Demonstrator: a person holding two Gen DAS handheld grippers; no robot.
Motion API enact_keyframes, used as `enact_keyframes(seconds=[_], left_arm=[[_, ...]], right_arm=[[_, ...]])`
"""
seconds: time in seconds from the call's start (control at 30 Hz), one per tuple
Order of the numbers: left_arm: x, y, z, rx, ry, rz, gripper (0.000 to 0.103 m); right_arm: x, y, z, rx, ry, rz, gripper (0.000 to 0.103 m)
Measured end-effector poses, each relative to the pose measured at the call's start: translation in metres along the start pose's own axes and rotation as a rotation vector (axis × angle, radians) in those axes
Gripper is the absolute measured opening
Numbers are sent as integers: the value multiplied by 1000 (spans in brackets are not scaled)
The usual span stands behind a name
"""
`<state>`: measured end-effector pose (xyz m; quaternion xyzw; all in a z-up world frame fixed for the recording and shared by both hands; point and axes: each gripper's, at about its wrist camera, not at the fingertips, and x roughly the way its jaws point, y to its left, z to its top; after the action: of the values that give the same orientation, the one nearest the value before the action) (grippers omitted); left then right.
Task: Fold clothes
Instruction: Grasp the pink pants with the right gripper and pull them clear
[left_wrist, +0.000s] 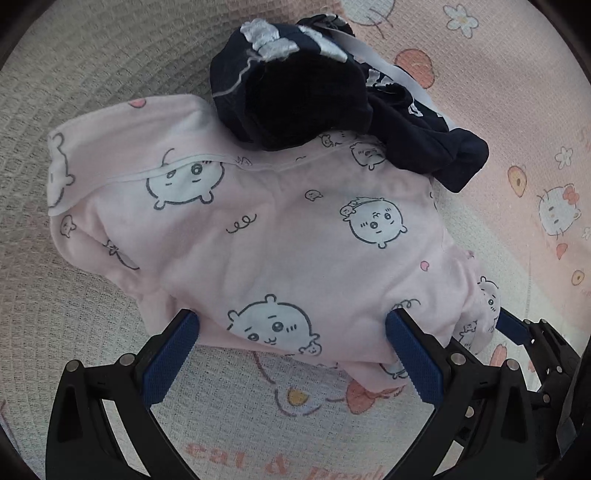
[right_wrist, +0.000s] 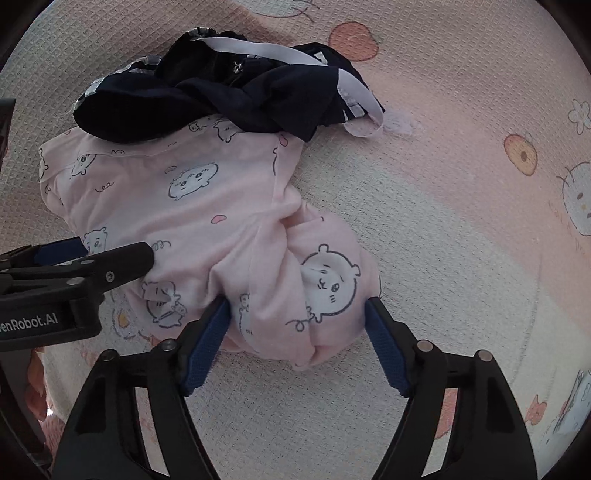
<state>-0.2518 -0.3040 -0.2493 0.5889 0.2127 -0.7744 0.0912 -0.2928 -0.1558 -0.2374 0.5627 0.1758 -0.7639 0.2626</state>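
You are working over a pink printed garment (left_wrist: 288, 236) that lies bunched on the patterned bedspread (left_wrist: 92, 92), with a crumpled navy garment (left_wrist: 314, 96) resting on its far edge. Neither piece lies flat or squared. The left gripper (left_wrist: 291, 332) stands with fingers spread wide across the near hem, nothing clamped. The right gripper (right_wrist: 297, 321) is likewise spread, straddling the rumpled bundle at the near right end of the pink garment – pads beside the cloth, not closed on it.

To grip well, take a single layer at an edge or seam, not the whole wad; the soft knit will likely bunch and slip if you pinch a thick fold. Keep both grippers level so the cloth pulls evenly.

Note the obstruction: the navy garment overlaps the far edge and would drag with any pull toward you – its white strap (right_wrist: 258, 50) trails loose to the right. The two grippers sit close together; mind their fingers colliding
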Motion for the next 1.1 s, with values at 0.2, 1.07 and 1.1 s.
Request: enact_keyframes(seconds=[0.2,1.07,1.1], left_arm=[[-5,-6,1,8,-6,-42,77],[-84,-200,-219,330,150,-301,20],[-83,-207,-230,323,173,-317,20]], right_arm=[[-8,6,1,-58,-22,26,32],[-180,-139,-227,153,-57,-24,13],[-182,-147,-243,174,-43,-31,13]])
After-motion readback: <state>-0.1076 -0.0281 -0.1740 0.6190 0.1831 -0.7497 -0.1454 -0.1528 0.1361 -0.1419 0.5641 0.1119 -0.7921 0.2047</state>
